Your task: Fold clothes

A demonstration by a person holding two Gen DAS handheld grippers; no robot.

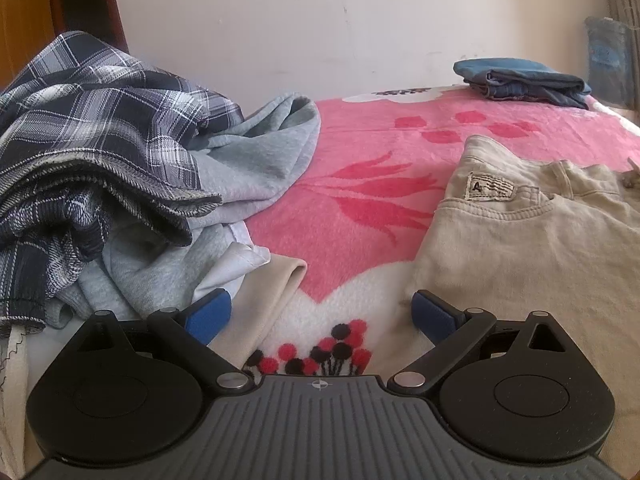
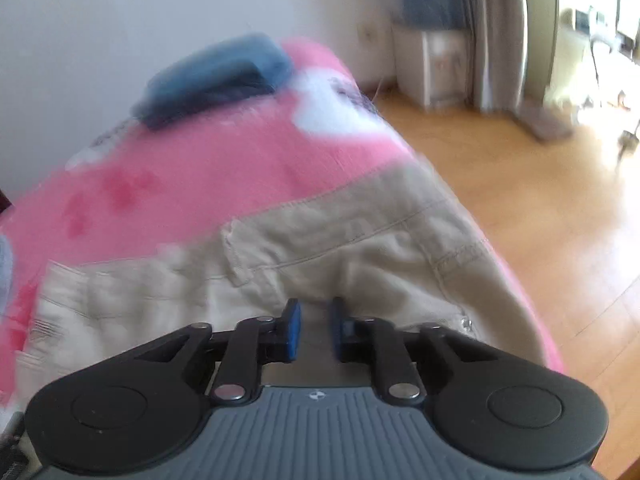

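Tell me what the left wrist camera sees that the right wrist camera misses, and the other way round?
Only the left view shows the heap of unfolded laundry: a plaid shirt over a grey sweatshirt. Only the right view shows the wooden floor and curtain beyond the bed's edge. Both show the beige trousers, the pink blanket and the folded blue clothes. The left gripper has its jaws wide apart; the right gripper has them narrowly parted.

Fleecy pink blanket point(image 1: 360, 208); beige trousers point(image 1: 540, 240) – stiff matt twill; plaid shirt point(image 1: 92, 120) brushed, soft; floor point(image 2: 540, 208) – glossy wood; pads point(image 1: 208, 314) matt blue rubber.
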